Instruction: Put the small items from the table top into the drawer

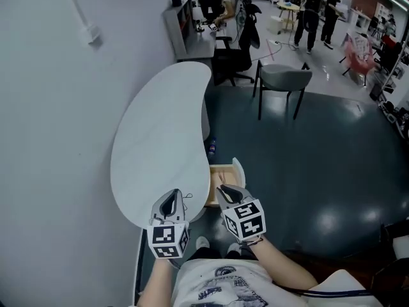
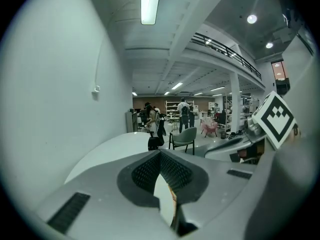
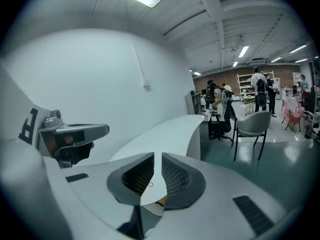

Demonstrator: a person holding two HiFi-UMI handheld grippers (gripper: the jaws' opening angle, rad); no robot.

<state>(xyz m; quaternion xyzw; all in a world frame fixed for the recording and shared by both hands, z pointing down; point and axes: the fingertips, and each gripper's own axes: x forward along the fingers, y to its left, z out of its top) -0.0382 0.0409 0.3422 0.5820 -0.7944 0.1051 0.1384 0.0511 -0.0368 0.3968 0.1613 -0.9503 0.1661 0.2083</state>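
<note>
Left gripper [image 1: 172, 196] pressed together, right gripper [image 1: 223, 192] barely parted — both empty — above table [image 1: 160, 126] and open drawer [image 1: 212, 185].

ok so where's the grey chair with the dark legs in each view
Head view: grey chair at upper middle, on the dark floor beyond the far end of the white table top.
Left gripper view: chair a little right of centre, past the table top.
Right gripper view: chair right of centre at mid height, table top to its left.
Shared landmark: the white table top, always left of the chair.
</note>
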